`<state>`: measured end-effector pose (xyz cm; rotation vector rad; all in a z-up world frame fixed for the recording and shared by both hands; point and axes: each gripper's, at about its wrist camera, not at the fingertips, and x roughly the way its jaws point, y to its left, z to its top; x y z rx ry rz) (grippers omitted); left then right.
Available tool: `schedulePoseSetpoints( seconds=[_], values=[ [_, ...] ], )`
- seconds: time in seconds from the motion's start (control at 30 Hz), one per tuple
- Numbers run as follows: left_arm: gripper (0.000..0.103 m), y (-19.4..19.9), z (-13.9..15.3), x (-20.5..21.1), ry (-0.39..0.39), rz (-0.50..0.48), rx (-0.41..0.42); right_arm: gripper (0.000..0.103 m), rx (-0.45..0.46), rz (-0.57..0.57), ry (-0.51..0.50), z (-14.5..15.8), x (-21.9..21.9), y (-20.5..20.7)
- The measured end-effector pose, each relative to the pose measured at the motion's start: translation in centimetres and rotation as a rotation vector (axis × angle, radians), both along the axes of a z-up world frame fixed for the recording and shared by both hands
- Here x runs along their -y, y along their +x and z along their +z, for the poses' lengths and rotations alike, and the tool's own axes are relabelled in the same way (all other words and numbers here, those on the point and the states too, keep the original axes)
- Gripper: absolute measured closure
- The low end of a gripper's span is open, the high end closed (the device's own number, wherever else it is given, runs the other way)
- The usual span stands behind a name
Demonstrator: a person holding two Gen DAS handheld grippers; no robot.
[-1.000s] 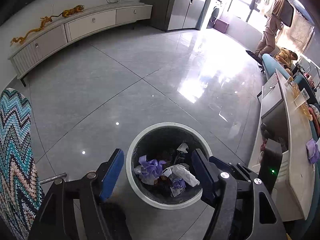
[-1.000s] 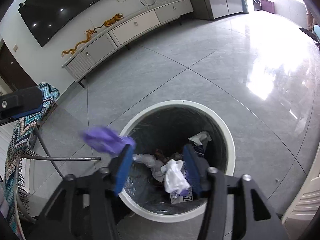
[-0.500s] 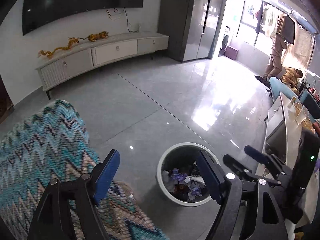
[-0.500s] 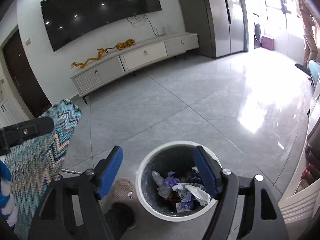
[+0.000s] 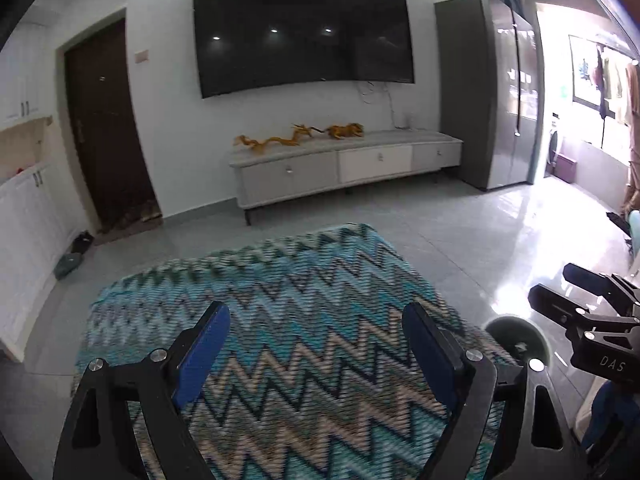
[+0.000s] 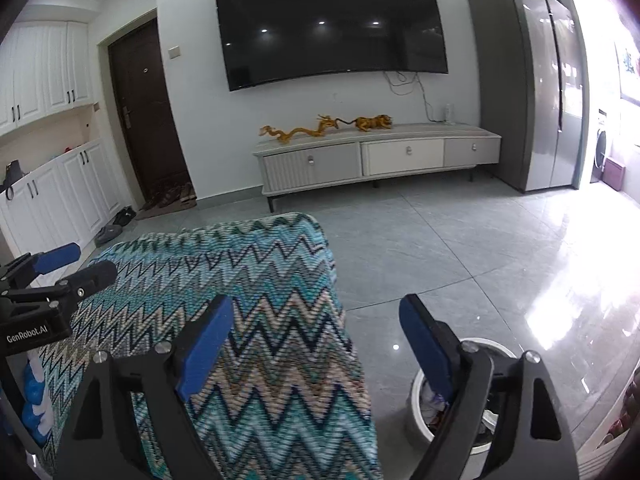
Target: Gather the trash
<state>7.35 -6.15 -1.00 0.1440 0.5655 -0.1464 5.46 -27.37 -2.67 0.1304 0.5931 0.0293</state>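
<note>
Now, L to R: left gripper (image 5: pixel 316 344) over the zigzag blanket (image 5: pixel 280 320), jaws just been opening, nothing btwn; right gripper (image 6: pixel 316 336) likewise wide, empty; trash bin (image 6: pixel 420 404) just right of blanket, rubbish inside.

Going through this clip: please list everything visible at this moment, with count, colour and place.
Trash bin: one, white rim, on the floor at lower right, scraps inside.
Zigzag cover: one, teal and beige knit, over furniture in the foreground.
Television: one, black, on the far wall.
TV cabinet: one, pale grey, under the television.
Dragon ornaments: golden, on the cabinet; count unclear.
Door: one, dark brown, left of the television.
Cupboards: white, left wall.
Refrigerator: one, grey, at right.
Left gripper: black with blue pads, open, empty, jaws just opening.
Right gripper: same, open, empty, jaws just opening.
</note>
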Motion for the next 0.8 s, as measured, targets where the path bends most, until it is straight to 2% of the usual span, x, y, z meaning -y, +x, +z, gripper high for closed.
schedulePoseSetpoints(
  seconds=[0.2,0.53,0.8],
  values=[
    [0.000,-2.9,1.9,-6.5,0.017,0.152,0.114,0.017,0.030,0.085,-0.033,1.2,-5.8,0.3],
    [0.000,-4.5,2.6,-10.8,-0.024,0.261,0.155,0.013,0.100,0.133,-0.093,3.0,-11.0,-0.1],
    [0.000,-4.1,1.9,-12.3,-0.044,0.297,0.170,0.012,0.108,0.119,-0.124,3.3,-12.0,0.5]
  ],
)
